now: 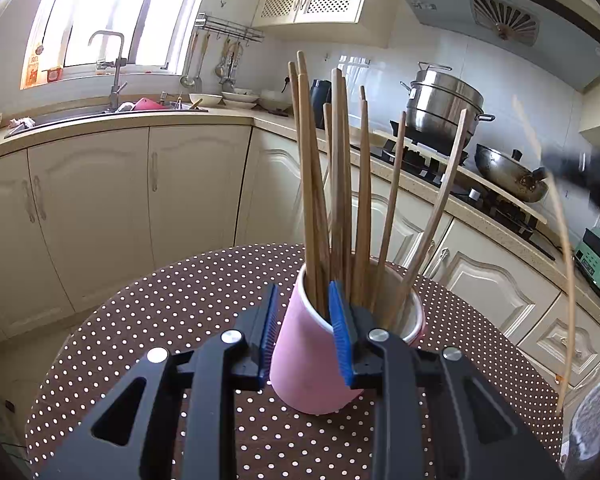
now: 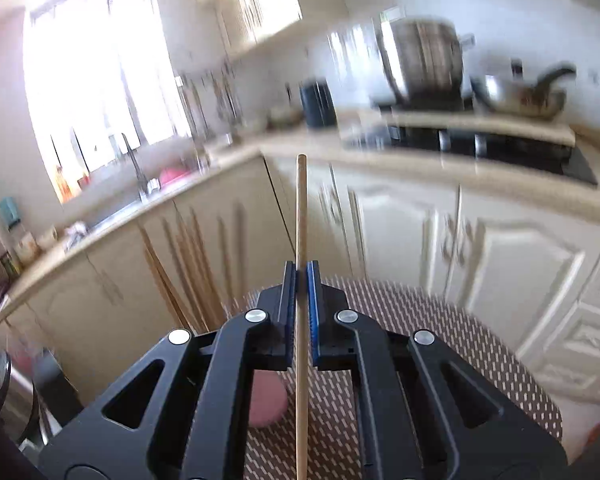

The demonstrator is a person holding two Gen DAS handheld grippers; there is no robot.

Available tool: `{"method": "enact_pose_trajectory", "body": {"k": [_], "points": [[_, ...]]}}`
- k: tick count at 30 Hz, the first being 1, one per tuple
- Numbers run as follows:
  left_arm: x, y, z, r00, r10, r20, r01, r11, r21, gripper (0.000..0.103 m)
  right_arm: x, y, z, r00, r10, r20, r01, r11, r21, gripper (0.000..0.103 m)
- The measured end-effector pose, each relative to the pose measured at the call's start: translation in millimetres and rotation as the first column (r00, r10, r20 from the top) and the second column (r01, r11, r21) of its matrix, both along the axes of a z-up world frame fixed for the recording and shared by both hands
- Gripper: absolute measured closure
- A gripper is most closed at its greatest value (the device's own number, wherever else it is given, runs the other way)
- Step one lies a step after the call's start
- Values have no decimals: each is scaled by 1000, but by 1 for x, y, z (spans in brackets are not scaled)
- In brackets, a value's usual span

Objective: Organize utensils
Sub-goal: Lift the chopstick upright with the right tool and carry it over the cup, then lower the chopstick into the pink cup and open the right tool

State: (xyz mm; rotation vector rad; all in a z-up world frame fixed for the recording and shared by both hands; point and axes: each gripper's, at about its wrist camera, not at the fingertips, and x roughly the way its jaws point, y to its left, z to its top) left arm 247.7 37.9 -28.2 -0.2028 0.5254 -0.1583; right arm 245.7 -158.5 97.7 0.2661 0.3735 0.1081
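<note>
Roughly nine chopsticks [image 1: 340, 184] in one left-clamped cup [image 1: 312, 364]; right jaws pinch one chopstick [image 2: 301, 216].

Pink cup [image 1: 312, 364] with white inside is seen upright on the dotted tablecloth, its near wall pinched between blue pads, one pad outside, one inside the rim. A bunch of wooden chopsticks [image 1: 340, 184] is stood in the cup, tips up, fanned out; two lean well to the right. The same cup [image 2: 266, 400] and sticks [image 2: 192, 272] are seen blurred at lower left in the right wrist view. One single light wooden chopstick [image 2: 301, 240] is held vertical, clamped partway along its length, clear of the cup, its rounded end up. It shows as a faint blurred streak [image 1: 564, 240] at the right of the left wrist view.
</note>
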Motion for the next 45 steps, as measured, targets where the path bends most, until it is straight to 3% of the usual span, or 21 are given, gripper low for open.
{"method": "enact_pose_trajectory", "body": {"k": [4,9,17,22,33,37,38,39,40,41,45], "points": [[-1,2,-1,1000,0,1,0,1000,-8,77,2,12,15,991,-19,134,15,999,33,97],[-2,4,-1,1000,-4,5,4,1000,-9,77,22,31,8,971,20,239,-35,998,57,97],[-1,7,-1,1000,-12,8,13,1000,-10,77,32,58,-20,947,69,313,-69,998,-11,97],[0,6,-2,1000,-17,9,17,1000,-11,77,46,50,-47,966,106,238,-115,993,27,97],[-4,0,-2,1000,-10,25,9,1000,26,77,31,55,-79,975,215,61,-210,974,-87,95],[-2,4,-3,1000,-17,6,17,1000,-10,77,16,59,-80,977,213,17,-206,959,-193,92],[-3,4,-3,1000,-8,11,8,1000,-3,77,10,59,-79,977,213,15,-205,954,-217,90],[-3,4,-3,1000,-3,14,3,1000,5,77,5,58,-79,980,199,10,-191,952,-238,72],[-4,3,-2,1000,3,17,-4,1000,13,77,2,57,-80,983,186,9,-178,953,-245,36],[-5,2,-2,1000,10,22,-11,1000,27,77,-5,52,-80,984,176,28,-165,957,-240,30],[-7,-1,-2,999,20,29,-21,999,48,77,-23,44,-78,986,154,58,-135,958,-255,30]]}}
